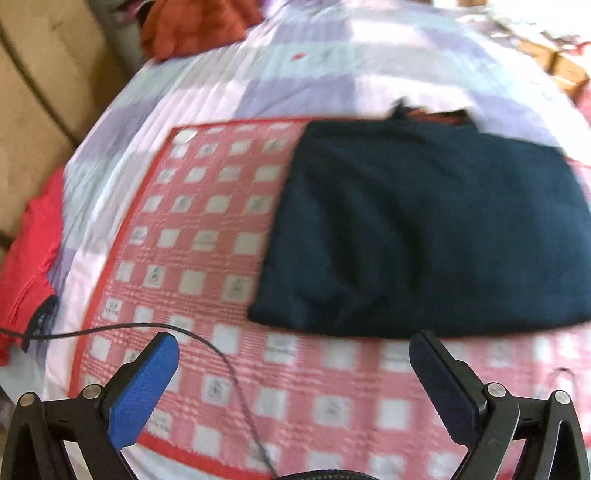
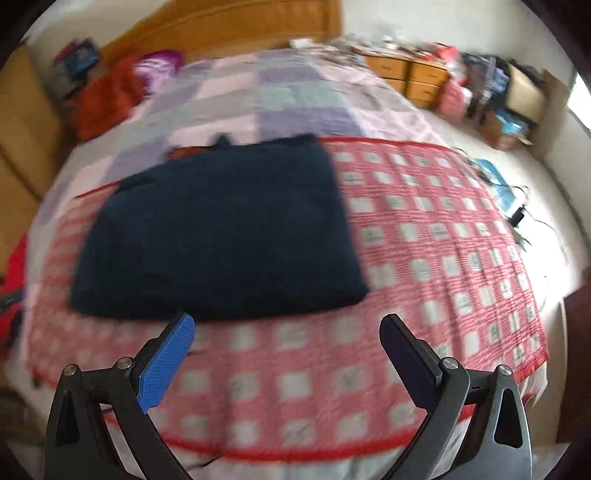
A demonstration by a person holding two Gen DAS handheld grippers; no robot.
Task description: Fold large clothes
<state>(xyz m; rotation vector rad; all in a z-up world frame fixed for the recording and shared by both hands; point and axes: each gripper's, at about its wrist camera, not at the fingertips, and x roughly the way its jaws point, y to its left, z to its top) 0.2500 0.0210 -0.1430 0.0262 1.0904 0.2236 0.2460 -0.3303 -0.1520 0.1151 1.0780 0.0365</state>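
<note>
- Clothes first, far left of my left wrist view: a red garment (image 1: 33,258) bunched at the edge of the bed, next to a tan padded surface (image 1: 33,92). Further back there's a rust-orange heap (image 1: 195,26) too.
- A thin black cable (image 1: 207,341) runs in from the left edge and curves down across the mat toward my rig.
- The bed has a pale lilac and white checked bedspread (image 1: 295,74), and on top of it lies a red and white checked mat (image 1: 192,240).
- My left gripper (image 1: 293,354) hangs just above the mat, jaws spread wide, nothing between them. One pad is bright blue, the other looks darker.
- The thing I'm working on, the dark navy garment (image 1: 424,229), lies as a rough rectangle on the mat, just beyond the fingertips. A bit of red-brown fabric peeks out at its far edge. Everything's pretty motion-blurred.
- Over in the right wrist view, the same navy garment (image 2: 221,229) sits left of centre, with bare mat (image 2: 443,240) stretching off to the right.
- My right gripper (image 2: 286,328) is also spread wide and empty, tips near the garment's close edge but not touching it as far as I can tell.
- Far right: wooden drawers (image 2: 410,77) and a cluttered pile of boxes (image 2: 517,96) by the wall.
</note>
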